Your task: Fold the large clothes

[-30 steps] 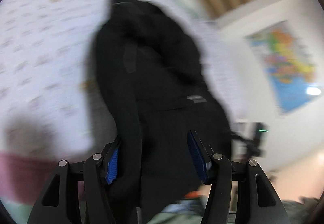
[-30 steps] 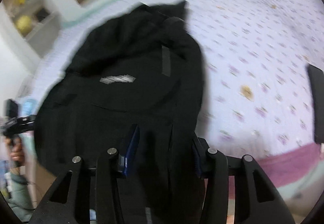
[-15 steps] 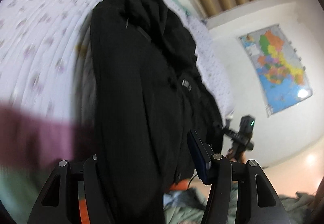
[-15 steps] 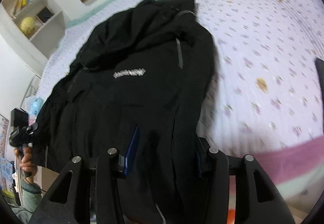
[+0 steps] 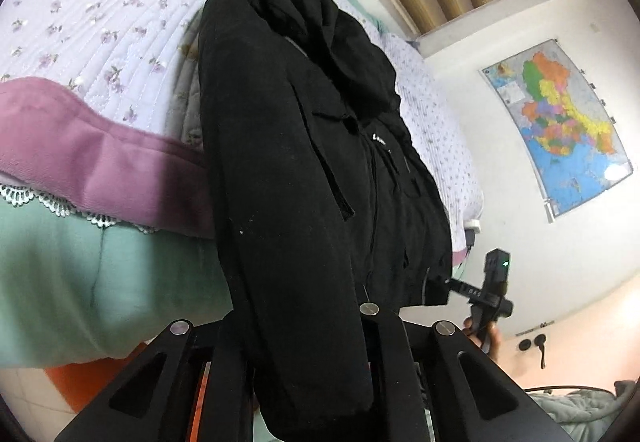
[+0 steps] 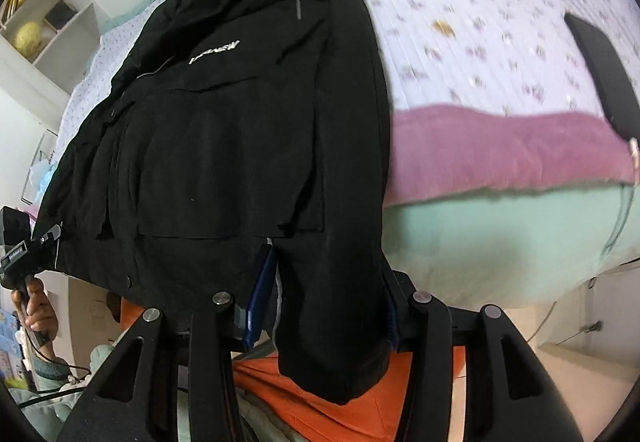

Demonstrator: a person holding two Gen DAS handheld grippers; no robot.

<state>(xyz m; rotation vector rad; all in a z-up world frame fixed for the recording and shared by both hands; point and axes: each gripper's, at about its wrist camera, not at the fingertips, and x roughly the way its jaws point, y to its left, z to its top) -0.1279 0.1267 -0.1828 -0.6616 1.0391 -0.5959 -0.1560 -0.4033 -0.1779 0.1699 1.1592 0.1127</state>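
- Our left claw [image 5: 296, 346] is pressed together on the hem of the black jacket [image 5: 288, 162]; the cloth hangs over its fingers, so the pads themselves are hidden.
- Our right claw [image 6: 324, 306] stands half spread, with a thick fold of the same hem between its fingers. The blue pad [image 6: 260, 302] on the left finger lies against the cloth, so we judge that it pinches the fold and is not empty.
- The jacket runs away from both claws, up and forward over the bed [image 5: 100, 22]. Its hood is the far end and its hem is at the fingers.
- We hold the hem at two corners probably because this keeps the body stretched and flat for the first fold.
- Below the claws the hem hangs past the pink blanket edge [image 6: 500, 146], so this part has no support yet.
- In the right view, a dark flat thing [image 6: 604, 74] lies on the bed, far right of the claw; we cannot tell what it is.
- In our opinion, the folding is only at its start.
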